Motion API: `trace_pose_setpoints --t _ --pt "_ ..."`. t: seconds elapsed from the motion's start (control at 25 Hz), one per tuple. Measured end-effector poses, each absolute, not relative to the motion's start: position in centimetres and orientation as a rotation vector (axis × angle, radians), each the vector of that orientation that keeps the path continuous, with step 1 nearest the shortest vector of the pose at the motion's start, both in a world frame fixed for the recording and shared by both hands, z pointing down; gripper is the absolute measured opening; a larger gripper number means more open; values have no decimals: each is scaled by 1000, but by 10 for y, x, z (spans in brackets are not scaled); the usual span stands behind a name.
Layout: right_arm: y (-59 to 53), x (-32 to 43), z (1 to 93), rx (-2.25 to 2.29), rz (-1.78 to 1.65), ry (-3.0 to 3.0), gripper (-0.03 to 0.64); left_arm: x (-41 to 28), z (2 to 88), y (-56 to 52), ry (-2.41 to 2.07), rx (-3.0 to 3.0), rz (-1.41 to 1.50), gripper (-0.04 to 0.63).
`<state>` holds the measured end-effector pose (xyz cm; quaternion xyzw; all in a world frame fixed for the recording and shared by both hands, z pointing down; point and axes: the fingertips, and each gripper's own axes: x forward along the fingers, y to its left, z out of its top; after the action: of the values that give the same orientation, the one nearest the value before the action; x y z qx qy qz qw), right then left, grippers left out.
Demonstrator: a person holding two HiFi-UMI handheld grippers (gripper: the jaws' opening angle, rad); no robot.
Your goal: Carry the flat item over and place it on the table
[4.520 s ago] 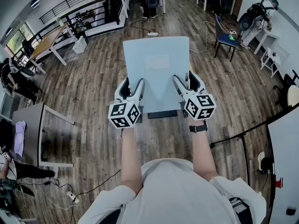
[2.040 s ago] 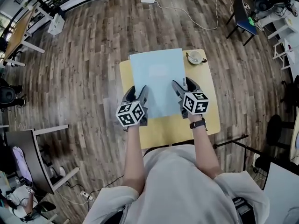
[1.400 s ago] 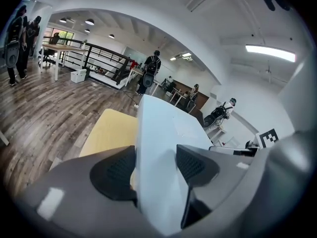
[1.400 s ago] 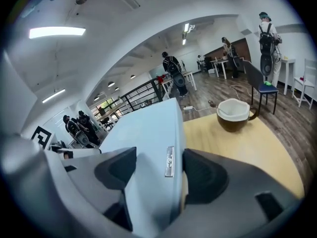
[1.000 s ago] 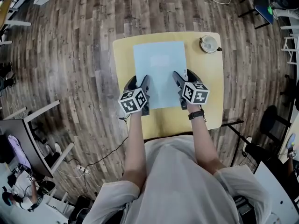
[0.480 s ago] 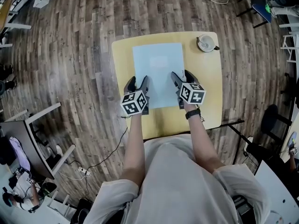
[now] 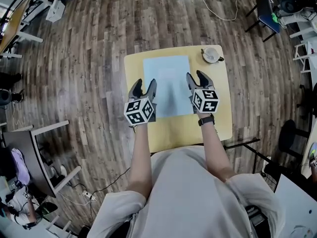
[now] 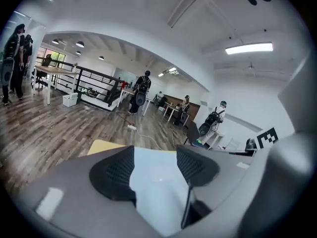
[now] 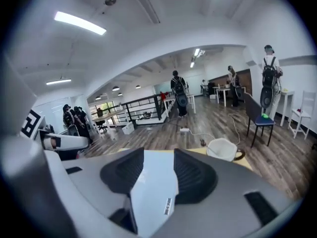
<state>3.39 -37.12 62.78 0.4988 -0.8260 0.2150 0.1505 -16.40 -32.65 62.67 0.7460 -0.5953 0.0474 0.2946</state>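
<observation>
The flat item, a pale blue board (image 7: 167, 83), lies on the small yellow table (image 7: 178, 128). My left gripper (image 7: 143, 85) straddles the board's left edge, one finger over it and one outside. In the left gripper view the board (image 8: 158, 192) shows face-up in the wide gap between the pads, which do not press it. My right gripper (image 7: 196, 76) sits at the board's right edge. Its jaws are closing, with the board (image 9: 153, 192) in the gap between the pads and neither pad pressing it.
A white cup (image 7: 211, 55) stands at the table's far right corner, close ahead of my right gripper, and shows as the cup (image 9: 222, 148) in the right gripper view. A cable (image 7: 208, 4) trails over the wood floor beyond the table. Chairs and people stand farther off.
The board came from above the floor to over the table and now lies flat on it. Both grippers drew slightly outward toward its side edges, the right one most.
</observation>
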Motion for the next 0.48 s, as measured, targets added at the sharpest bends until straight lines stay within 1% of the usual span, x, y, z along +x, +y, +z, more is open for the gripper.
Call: trace_pose_setpoints --t 0.04,0.16,0.2,0.32,0.48 --pt "-372 34 614 1440 581 -2399 186 -163 613 -329 -1597 2006 109 268" --pt "-375 33 570 1459 458 -2470 163 -161 570 -339 -1655 2095 100 264" --pt "-374 32 555 1467 417 -2492 154 -161 555 -340 -1683 2123 100 252" --pt "-372 32 510 1500 301 -2566 122 -157 511 -342 -1763 2203 63 187" --pt "-355 30 456 1523 160 -2640 83 -141 462 -329 -1806 2311 15 159"
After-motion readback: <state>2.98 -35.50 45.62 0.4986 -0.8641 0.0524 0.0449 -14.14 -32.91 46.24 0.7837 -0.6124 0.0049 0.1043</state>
